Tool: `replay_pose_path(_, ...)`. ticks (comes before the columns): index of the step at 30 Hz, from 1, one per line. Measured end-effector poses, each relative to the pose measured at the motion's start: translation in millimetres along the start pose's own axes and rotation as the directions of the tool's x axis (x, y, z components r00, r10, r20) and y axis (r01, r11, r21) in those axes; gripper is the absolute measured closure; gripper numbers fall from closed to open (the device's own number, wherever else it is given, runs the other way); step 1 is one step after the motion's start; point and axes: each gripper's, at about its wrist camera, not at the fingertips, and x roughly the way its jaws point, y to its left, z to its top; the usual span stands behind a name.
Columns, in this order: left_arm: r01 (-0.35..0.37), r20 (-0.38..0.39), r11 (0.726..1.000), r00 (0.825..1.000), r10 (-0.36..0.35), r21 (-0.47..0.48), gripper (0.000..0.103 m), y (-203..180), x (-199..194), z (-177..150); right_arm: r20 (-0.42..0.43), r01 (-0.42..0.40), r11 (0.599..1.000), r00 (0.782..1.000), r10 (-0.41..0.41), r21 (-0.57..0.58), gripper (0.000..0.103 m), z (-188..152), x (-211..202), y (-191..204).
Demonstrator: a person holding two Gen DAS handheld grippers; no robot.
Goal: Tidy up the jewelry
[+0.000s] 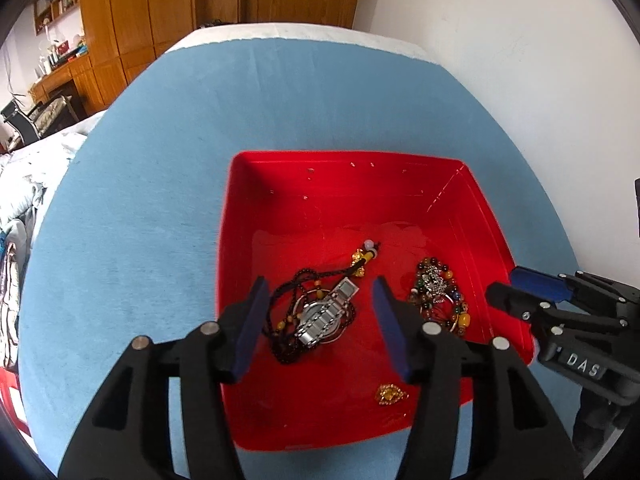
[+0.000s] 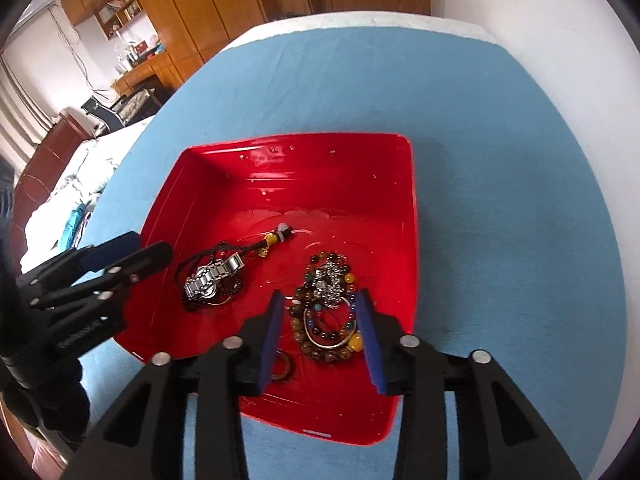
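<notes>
On the blue cloth [image 1: 160,184] sits our red tray [image 1: 236,216], and all the jewelry we can see lies inside it. Toward its left side rests a silver watch [image 1: 324,316], its metal band tangled with a black cord necklace [image 1: 280,312] whose yellow and white beads trail off toward the tray's middle. Toward the right side lies a heap of bead bracelets [image 2: 324,316], brown, amber and dark beads coiled around a silver chain cluster and a thin metal bangle. A small gold piece [image 1: 390,394] lies apart near the tray's near wall, and a dark ring [image 2: 282,368] sits just beside the bracelet heap, partly hidden by a finger.

Our left gripper [image 1: 320,328] hangs over the watch and cord with its jaws released; the blue pads stand on either side of the watch, apart from it, and we grasp nothing. Our right gripper [image 2: 322,338] hangs over the bracelet heap, jaws likewise parted, the pads flanking the beads; whether the pads brush the outer beads we cannot tell, but nothing is lifted or pinched. Each gripper shows at the edge of the other's view, both tilted steeply down into the tray.

Beyond the cloth stand a wooden wardrobe [image 1: 132,12] and a white wall [image 1: 500,40].
</notes>
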Motion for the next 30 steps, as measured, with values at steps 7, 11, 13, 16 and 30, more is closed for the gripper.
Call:
replay_pose_path(7,-0.034,0.012,0.999,0.999,0.035,-0.014,0.03,8,-16,-10,0.042,0.033,0.999,0.999,-0.032,-0.017,0.041,-8,-20,0)
replay_pose_path(11,-0.049,0.025,0.999,0.998,0.05,-0.019,0.019,10,-26,-18,0.062,0.035,0.999,0.998,-0.033,-0.026,0.035,-14,-28,3)
replay_pose_path(13,-0.056,0.034,0.998,0.998,0.057,-0.026,0.016,11,-32,-22,0.08,0.04,0.999,0.996,-0.037,-0.034,0.029,-17,-34,6)
replay_pose_path(16,-0.064,0.048,0.997,0.997,0.065,-0.031,0.013,12,-42,-26,0.105,0.043,0.998,0.994,-0.038,-0.046,0.019,-22,-41,11)
replay_pose_path(30,-0.099,0.119,0.995,0.988,0.102,-0.031,0.009,10,-73,-36,0.14,0.064,0.995,0.989,-0.053,-0.073,0.005,-32,-61,26)
